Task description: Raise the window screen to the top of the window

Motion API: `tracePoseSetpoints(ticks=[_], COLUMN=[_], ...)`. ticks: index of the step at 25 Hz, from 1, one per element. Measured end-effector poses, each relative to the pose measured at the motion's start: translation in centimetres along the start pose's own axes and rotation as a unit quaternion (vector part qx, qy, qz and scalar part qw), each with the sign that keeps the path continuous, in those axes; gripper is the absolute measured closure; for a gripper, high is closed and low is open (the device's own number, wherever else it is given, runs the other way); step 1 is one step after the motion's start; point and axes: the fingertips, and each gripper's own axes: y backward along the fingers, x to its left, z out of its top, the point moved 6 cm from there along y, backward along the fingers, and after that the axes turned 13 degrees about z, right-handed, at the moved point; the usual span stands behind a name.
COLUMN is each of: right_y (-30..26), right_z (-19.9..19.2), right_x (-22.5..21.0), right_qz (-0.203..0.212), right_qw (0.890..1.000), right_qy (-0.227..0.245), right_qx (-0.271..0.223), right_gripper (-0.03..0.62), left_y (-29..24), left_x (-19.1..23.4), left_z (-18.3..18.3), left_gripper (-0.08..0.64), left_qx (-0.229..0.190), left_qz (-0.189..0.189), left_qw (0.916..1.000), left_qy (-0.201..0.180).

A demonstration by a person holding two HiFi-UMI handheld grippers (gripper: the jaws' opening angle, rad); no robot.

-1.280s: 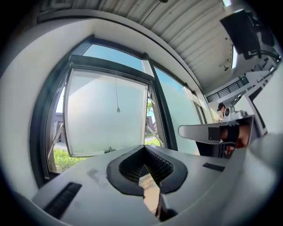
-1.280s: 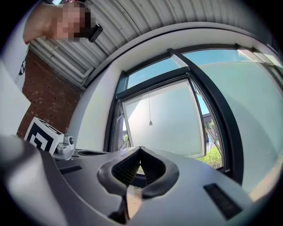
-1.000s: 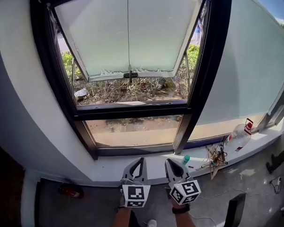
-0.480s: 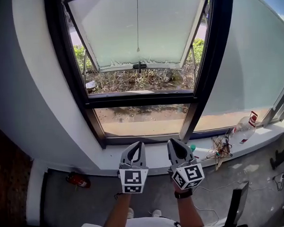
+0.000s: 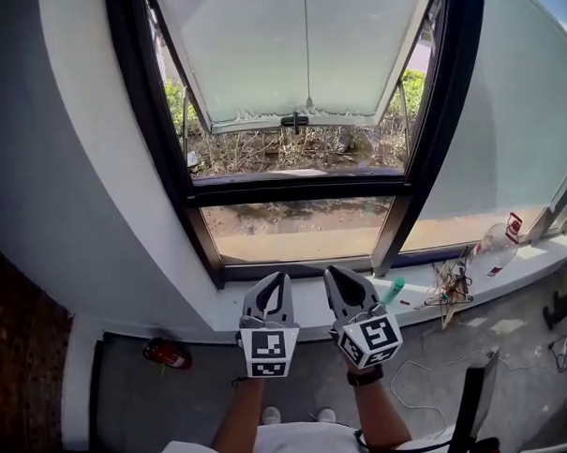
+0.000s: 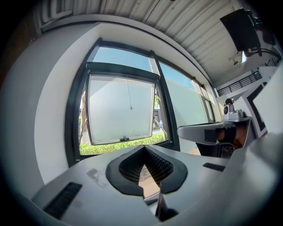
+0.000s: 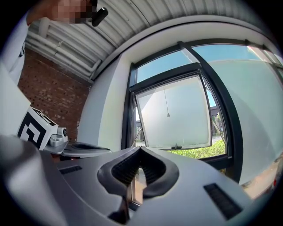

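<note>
wall [image 5: 93, 163]: white (brick [image 7: 53, 88] at left) | floor [image 5: 193, 413]: grey | light: bright daylight outside

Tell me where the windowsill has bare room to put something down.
The sill looks bare at its left end, between the wall corner and the left gripper. To the right of the right gripper it is crowded: a small green item, a tangle of wires, then a clear bottle.

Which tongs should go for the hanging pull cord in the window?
Right, narrowly: the right tongs sit nearer beneath the pull cord than the left tongs. Both are shut, empty and well short of it.
</note>
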Motion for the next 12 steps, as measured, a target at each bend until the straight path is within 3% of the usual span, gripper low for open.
tracePoseSetpoints(ticks=[12], right_y=[-4.1], right_z=[-0.5], right_x=[1.0], right_qz=[-0.016], right_qw=[1.000], right_qy=[-0.008], right_qx=[-0.002], right_gripper=[0.601], left_y=[-1.9], left_x=[3.8], left_z=[-1.1], left_gripper=[0.558], left_qx=[-0.001], left_qz=[-0.025], left_qw=[0.9997], left_qy=[0.004])
